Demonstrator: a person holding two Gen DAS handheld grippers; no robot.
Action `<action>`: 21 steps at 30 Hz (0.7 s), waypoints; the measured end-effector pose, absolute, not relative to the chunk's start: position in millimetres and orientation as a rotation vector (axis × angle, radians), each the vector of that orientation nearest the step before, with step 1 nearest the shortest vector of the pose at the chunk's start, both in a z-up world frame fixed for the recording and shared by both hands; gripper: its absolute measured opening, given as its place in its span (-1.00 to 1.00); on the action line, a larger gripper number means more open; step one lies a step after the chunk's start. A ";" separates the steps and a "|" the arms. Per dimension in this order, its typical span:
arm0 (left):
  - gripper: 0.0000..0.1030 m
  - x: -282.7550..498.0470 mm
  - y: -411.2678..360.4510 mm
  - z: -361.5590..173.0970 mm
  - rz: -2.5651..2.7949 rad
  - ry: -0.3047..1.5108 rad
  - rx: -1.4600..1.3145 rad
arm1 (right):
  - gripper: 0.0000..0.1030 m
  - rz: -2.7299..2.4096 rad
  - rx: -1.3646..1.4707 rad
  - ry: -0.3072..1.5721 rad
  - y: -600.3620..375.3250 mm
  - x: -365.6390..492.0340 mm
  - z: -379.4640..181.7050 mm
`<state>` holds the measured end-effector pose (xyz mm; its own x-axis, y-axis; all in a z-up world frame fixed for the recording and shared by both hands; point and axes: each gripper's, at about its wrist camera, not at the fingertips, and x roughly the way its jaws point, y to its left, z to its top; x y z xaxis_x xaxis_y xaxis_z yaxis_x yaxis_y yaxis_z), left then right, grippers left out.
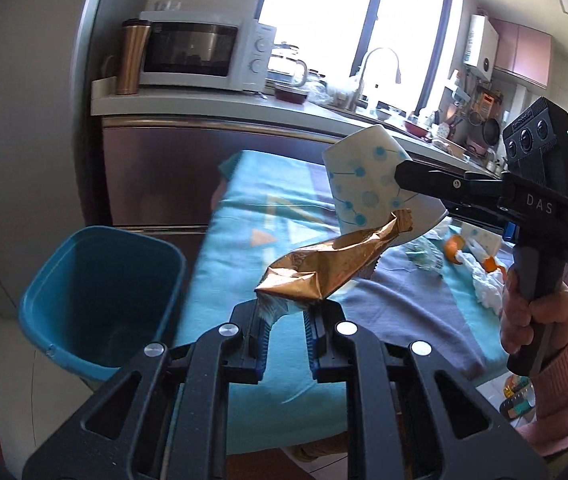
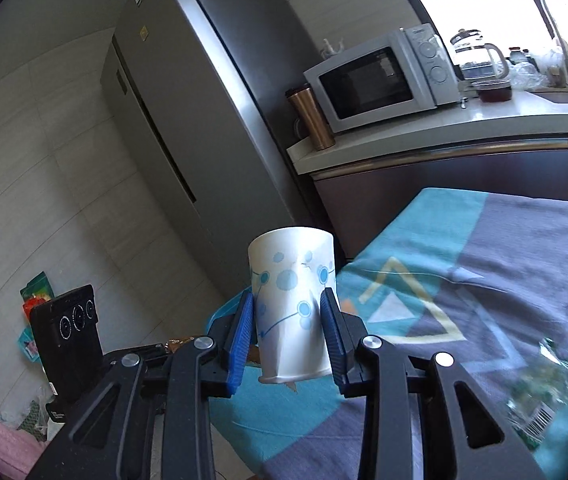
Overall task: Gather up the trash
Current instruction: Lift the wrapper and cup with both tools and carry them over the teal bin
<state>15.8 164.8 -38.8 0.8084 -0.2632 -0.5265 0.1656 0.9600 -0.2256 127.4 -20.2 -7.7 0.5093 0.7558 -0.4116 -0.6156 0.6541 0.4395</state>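
Kitchen tabletop (image 1: 244, 224) under a teal patterned cloth fills mid-frame, a blue bin (image 1: 96, 300) at lower left beside it. At centre the left gripper (image 1: 285, 312) pinches a copper wrapper (image 1: 323, 268). Upper right, the right gripper (image 2: 289, 320) clamps a paper cup (image 2: 291, 304).

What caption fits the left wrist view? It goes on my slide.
Left gripper pinches a copper wrapper beside the teal bin; right gripper carries a paper cup.

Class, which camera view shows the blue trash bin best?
The left wrist view: the blue trash bin shows its whole open mouth and inside, beside the table. In the right wrist view only a sliver of its rim shows behind the hand-held gripper.
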 end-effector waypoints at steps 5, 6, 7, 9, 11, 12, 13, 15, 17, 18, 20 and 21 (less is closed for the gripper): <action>-0.70 17.6 218.1 -40.8 -0.091 0.589 -0.201 | -0.38 0.928 0.218 0.661 37.3 150.3 -9.9; -0.70 18.9 227.8 -42.0 -0.064 0.592 -0.204 | -0.39 0.943 0.211 0.676 48.9 154.8 -12.2; -0.70 21.1 237.1 -43.4 -0.038 0.597 -0.205 | -0.39 0.954 0.203 0.688 60.1 158.8 -14.1; -0.70 25.3 254.4 -47.6 0.002 0.608 -0.215 | -0.39 0.968 0.184 0.715 82.0 166.6 -19.7; -0.70 30.2 271.1 -52.7 0.027 0.624 -0.234 | -0.41 0.974 0.167 0.743 101.7 174.7 -27.3; -0.70 31.3 275.8 -56.1 0.048 0.634 -0.234 | -0.41 0.976 0.163 0.761 110.8 180.1 -31.5; -0.70 34.1 280.8 -59.6 0.062 0.646 -0.237 | -0.43 0.983 0.166 0.787 118.9 186.3 -36.0; -0.70 38.3 290.1 -68.0 0.083 0.670 -0.256 | -0.42 0.983 0.175 0.828 132.7 196.9 -45.6; -0.70 43.5 299.2 -75.5 0.100 0.691 -0.270 | -0.42 0.975 0.169 0.845 144.1 205.1 -49.3; -0.70 46.7 302.1 -80.2 0.102 0.701 -0.280 | -0.42 0.973 0.160 0.859 149.5 208.9 -52.4; -0.69 51.7 305.9 -90.6 0.112 0.728 -0.298 | -0.44 0.965 0.139 0.888 159.4 214.5 -59.4; -0.68 55.1 308.3 -95.2 0.120 0.742 -0.300 | -0.44 0.960 0.135 0.905 163.9 216.5 -63.9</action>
<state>55.1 308.3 -95.2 0.7329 0.0020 -0.6803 -0.2128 0.9505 -0.2264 216.5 163.9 -63.9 0.2503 0.7546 -0.6065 -0.6497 0.5954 0.4726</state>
